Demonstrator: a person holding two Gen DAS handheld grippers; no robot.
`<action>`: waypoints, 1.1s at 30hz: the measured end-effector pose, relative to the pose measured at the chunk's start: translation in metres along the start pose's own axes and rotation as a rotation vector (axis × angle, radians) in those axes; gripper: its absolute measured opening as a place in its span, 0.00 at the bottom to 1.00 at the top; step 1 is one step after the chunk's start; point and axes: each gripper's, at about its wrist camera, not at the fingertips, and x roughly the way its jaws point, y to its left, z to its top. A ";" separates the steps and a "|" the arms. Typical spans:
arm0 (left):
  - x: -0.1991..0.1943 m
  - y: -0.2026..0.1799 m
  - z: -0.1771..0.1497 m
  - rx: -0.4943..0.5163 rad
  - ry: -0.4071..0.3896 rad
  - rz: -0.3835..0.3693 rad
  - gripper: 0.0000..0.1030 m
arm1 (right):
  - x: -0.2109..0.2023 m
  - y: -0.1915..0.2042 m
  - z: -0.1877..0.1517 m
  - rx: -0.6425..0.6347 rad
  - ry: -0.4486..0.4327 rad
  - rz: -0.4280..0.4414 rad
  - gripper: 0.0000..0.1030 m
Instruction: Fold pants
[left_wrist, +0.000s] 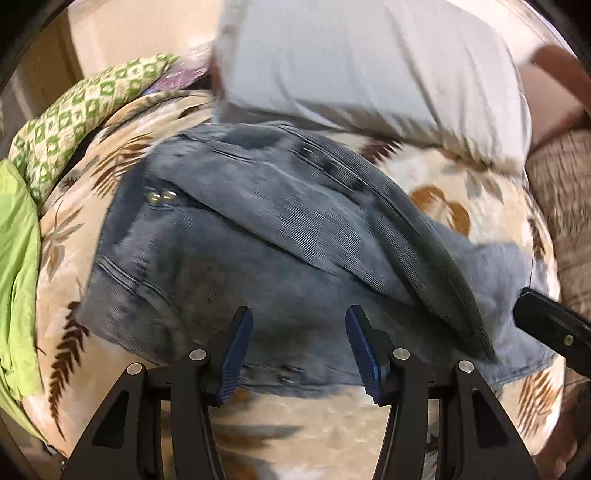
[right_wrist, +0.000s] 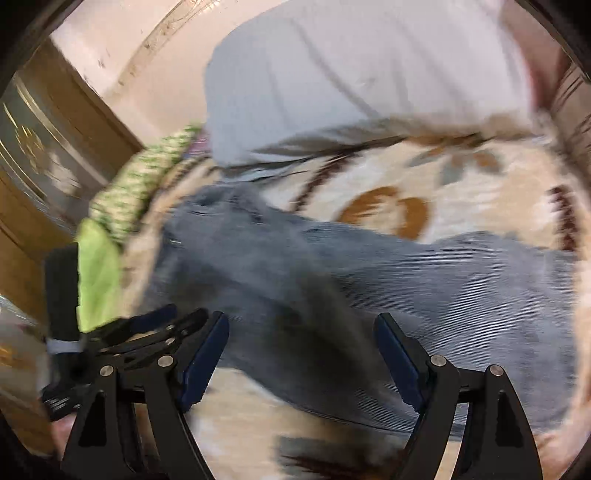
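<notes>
Grey-blue corduroy pants (left_wrist: 258, 251) lie folded on a beige leaf-print blanket (left_wrist: 280, 435), waistband and metal buttons at the left. My left gripper (left_wrist: 299, 350) is open and empty, its blue pads just above the pants' near edge. The right gripper's black body (left_wrist: 554, 328) shows at the right edge of that view. In the blurred right wrist view the pants (right_wrist: 369, 295) spread across the middle. My right gripper (right_wrist: 301, 358) is open and empty over their near edge. The left gripper (right_wrist: 140, 339) shows at the lower left there.
A white pillow (left_wrist: 369, 62) lies at the back of the bed. A green-and-white patterned cloth (left_wrist: 85, 110) and a lime-green cloth (left_wrist: 18, 258) lie at the left. A brown textured cushion (left_wrist: 561, 206) is at the right. A wooden door (right_wrist: 44, 155) stands left.
</notes>
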 end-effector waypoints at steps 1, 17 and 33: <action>-0.001 0.009 0.008 -0.011 0.005 0.003 0.51 | 0.009 0.002 0.008 0.004 0.014 0.026 0.80; 0.051 0.152 0.054 -0.275 0.054 -0.093 0.51 | 0.211 0.047 0.138 0.025 0.281 0.054 0.11; 0.003 0.232 -0.008 -0.530 -0.037 -0.282 0.63 | 0.154 0.174 -0.038 -0.369 0.169 0.032 0.27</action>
